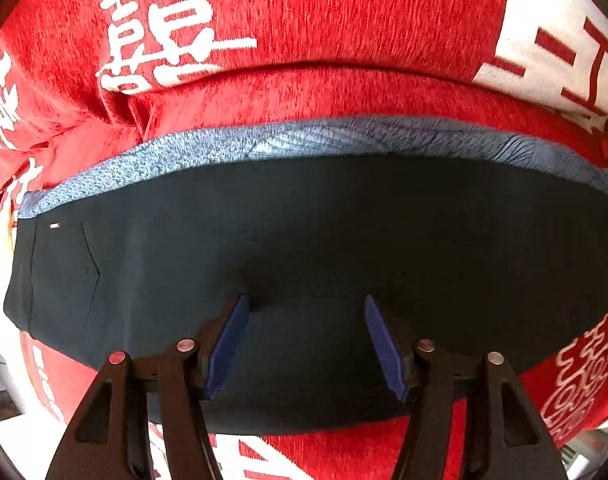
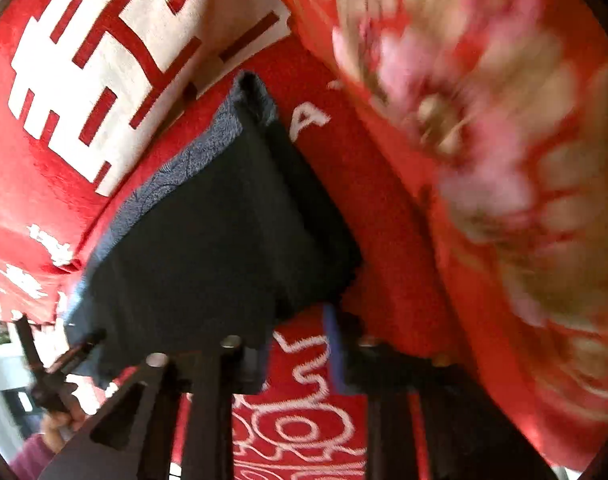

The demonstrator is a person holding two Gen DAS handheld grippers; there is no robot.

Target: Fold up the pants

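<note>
A: Start at the left; where do the pants (image 1: 304, 240) lie?

B: Folded dark navy on the red blanket with white characters (image 1: 304, 20); a stitched back pocket (image 1: 64, 272) shows at their left end, and a mottled blue-grey inner layer (image 1: 264, 140) peeks out along the far edge.

A: And the left gripper (image 1: 306, 312)?

B: Pointing down over the middle of the pants, blue pads (image 1: 228, 344) spread apart, nothing pinched between them; the left tip sits at a small dimple in the cloth.

A: The right gripper (image 2: 300, 344)?

B: By the pants' near corner; the view is blurred; its jaws stand parted with only red blanket showing between them. A floral red cloth (image 2: 504, 160) smears across the right.
</note>
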